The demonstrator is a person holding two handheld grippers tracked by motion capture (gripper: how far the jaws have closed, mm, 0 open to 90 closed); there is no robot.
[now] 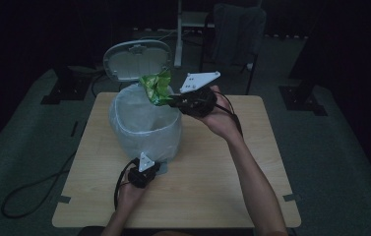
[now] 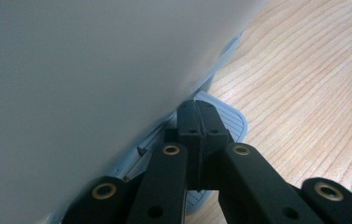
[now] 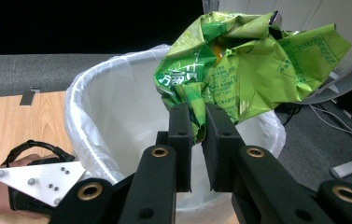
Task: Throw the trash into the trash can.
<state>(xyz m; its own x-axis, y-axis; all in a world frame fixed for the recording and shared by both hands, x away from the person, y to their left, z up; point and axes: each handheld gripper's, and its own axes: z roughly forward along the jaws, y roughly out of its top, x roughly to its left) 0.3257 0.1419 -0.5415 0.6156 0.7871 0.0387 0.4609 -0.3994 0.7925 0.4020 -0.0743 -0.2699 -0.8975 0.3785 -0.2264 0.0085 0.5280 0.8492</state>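
Note:
A white pedal bin (image 1: 146, 129) lined with a clear bag stands on the wooden table (image 1: 232, 196), its lid (image 1: 136, 59) raised. My right gripper (image 1: 174, 101) is shut on a crumpled green wrapper (image 1: 156, 87) and holds it over the bin's far rim. In the right gripper view the green wrapper (image 3: 243, 60) is pinched between the jaws above the bin's open mouth (image 3: 131, 107). My left gripper (image 1: 157, 168) is shut, with its tips resting on the bin's pedal (image 2: 225, 122) at the base of the bin wall (image 2: 89, 79).
A chair (image 1: 237, 34) and stand legs are behind the table on the dark floor. A cable (image 1: 30, 189) trails off the table's left side. Bare wood (image 2: 313, 84) lies to the right of the pedal.

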